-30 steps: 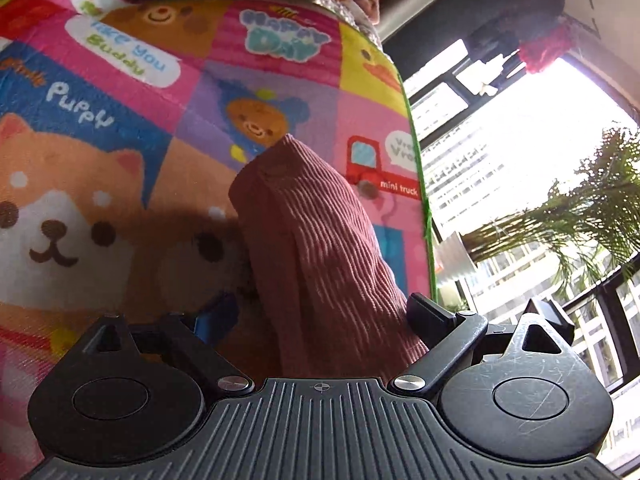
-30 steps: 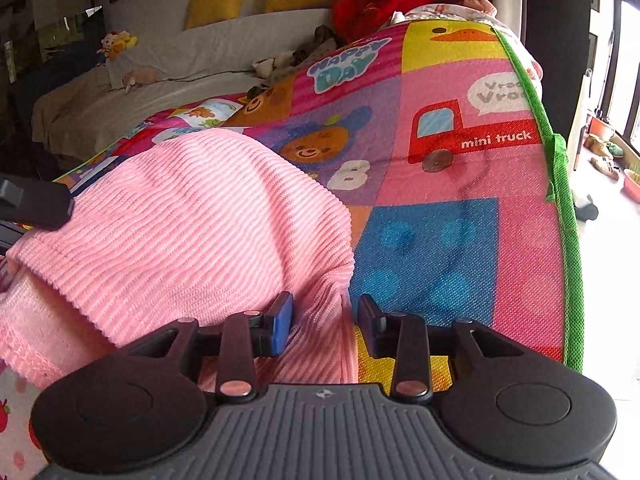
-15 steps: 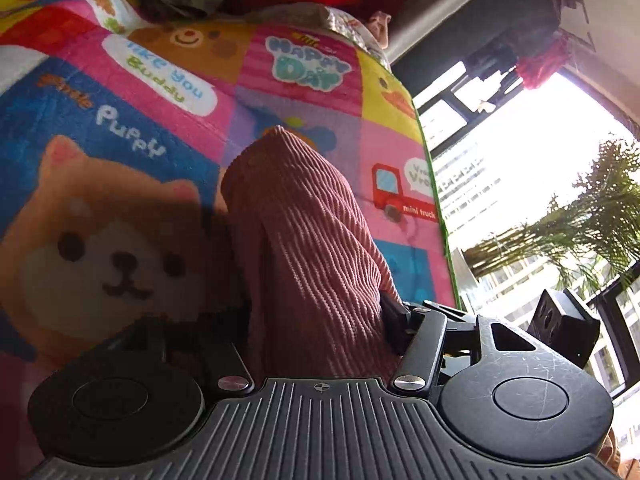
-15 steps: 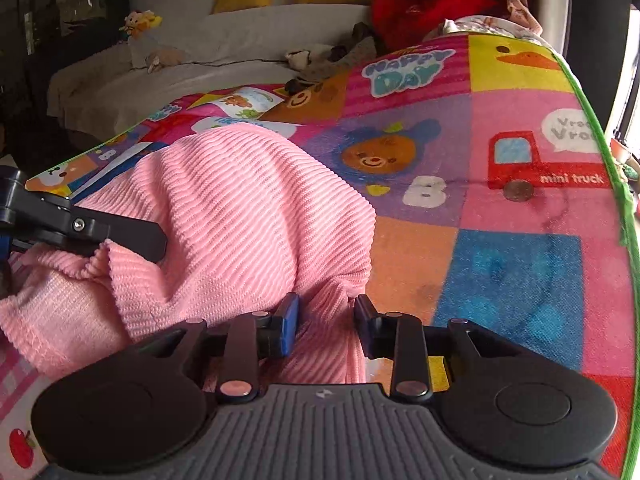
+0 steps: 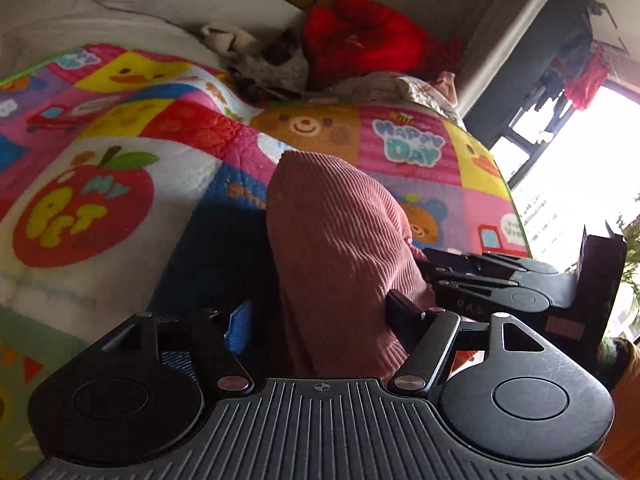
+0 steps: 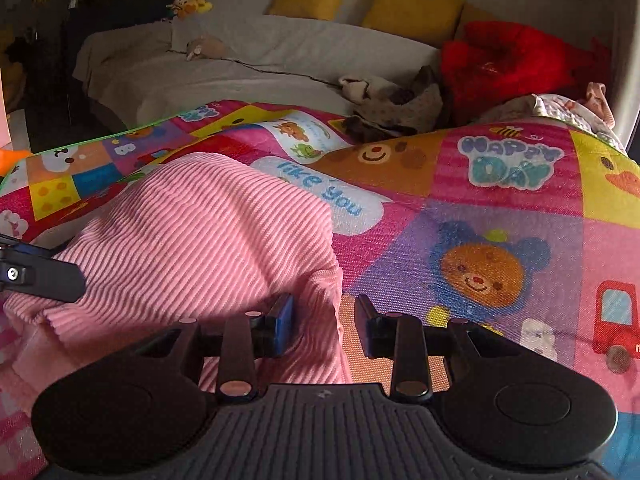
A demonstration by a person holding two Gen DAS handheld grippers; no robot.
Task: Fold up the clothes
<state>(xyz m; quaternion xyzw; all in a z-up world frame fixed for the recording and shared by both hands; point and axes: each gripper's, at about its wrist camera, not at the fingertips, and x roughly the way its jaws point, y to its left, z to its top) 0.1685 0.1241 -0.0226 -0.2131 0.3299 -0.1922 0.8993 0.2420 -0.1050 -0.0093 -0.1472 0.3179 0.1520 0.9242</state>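
A pink ribbed knit garment lies bunched on a colourful play mat. In the left wrist view it rises as a fold between my left gripper's jaws. My left gripper is shut on the garment's near edge. My right gripper has its jaws a small way apart, with the garment's right edge hanging in the gap; whether it pinches the cloth is not clear. The right gripper also shows in the left wrist view, close to the garment's right side. The left gripper's finger shows at the left of the right wrist view.
A grey sofa with yellow cushions stands behind the mat. A red blanket and small crumpled clothes lie at the mat's far edge. A bright window is at the right.
Both grippers have swung left and drawn closer together with the garment. The views now take in the sofa and the apple patch, and the right gripper has entered the left wrist view.
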